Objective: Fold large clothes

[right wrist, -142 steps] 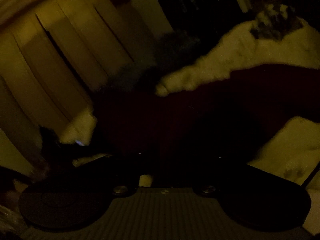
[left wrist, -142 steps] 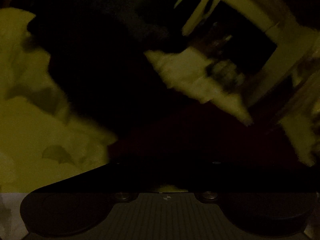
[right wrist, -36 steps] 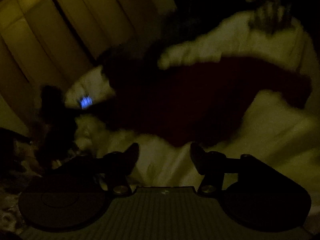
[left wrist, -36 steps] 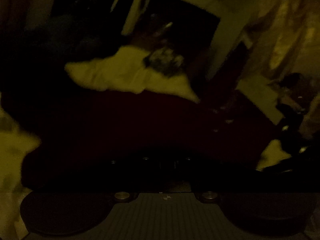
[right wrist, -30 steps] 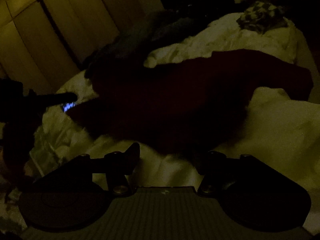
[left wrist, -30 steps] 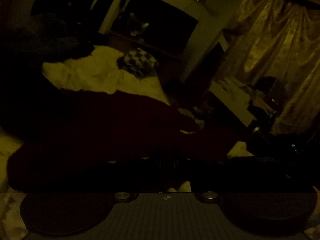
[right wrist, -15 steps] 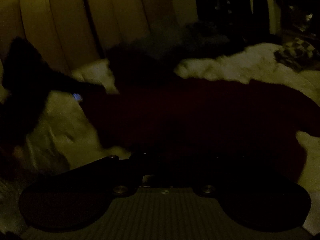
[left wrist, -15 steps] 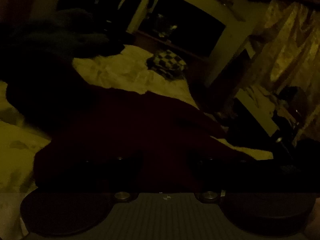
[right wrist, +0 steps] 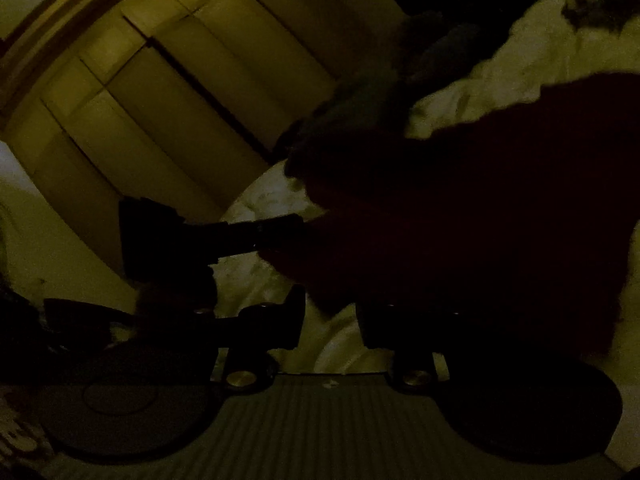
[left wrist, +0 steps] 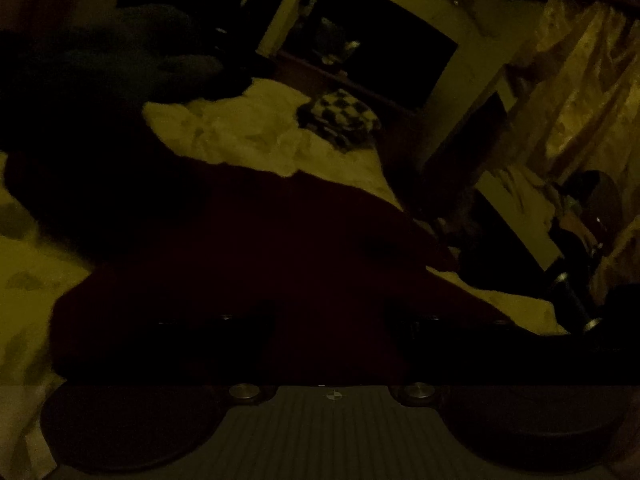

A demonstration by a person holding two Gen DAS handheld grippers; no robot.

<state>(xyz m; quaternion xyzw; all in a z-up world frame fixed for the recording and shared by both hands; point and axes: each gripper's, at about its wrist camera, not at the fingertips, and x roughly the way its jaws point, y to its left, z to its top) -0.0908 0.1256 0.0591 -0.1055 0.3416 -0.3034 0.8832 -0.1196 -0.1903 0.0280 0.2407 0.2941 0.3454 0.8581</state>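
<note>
The room is very dark. A dark red garment [left wrist: 280,248] lies spread on the pale bed sheet [left wrist: 248,136]; it also shows in the right wrist view [right wrist: 500,208]. My left gripper [left wrist: 330,320] hovers over the garment's near edge, its fingers apart. My right gripper [right wrist: 330,320] is open beside the garment's near left edge, with bare sheet between the fingers. The left gripper also shows in the right wrist view [right wrist: 276,236], reaching to the garment's left edge.
A checkered cloth [left wrist: 340,118] lies at the far end of the bed. A dark heap of clothes [left wrist: 112,64] sits at the far left. Wardrobe doors [right wrist: 160,92] stand behind the bed, curtains [left wrist: 580,80] at right.
My left gripper let go of the garment and opened. My right gripper, open a second ago, dipped onto the garment's edge, then opened and swung left beside it.
</note>
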